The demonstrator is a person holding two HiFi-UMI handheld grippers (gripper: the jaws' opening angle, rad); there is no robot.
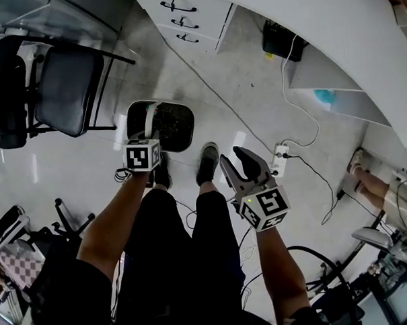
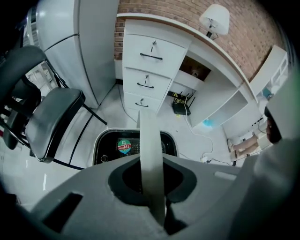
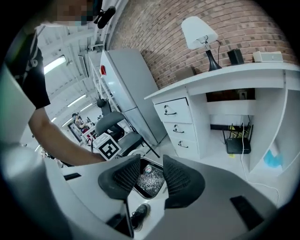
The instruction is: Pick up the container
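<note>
Pinching the container (image 2: pixel 108 146) rim (image 2: pixel 151 150), left gripper (image 2: pixel 153 182) is holding likely light, stiff plastic; right gripper (image 3: pixel 151 181) is hanging spread, empty.

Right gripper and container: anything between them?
Head view: only the person's shoe and bare floor lie between the open right gripper and the container, whose rim the left gripper clamps.

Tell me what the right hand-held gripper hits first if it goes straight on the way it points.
Most likely the container: it shows between the open jaws of the right hand-held gripper, while the left hand-held gripper holds it by its rim. Depth is unclear.
</note>
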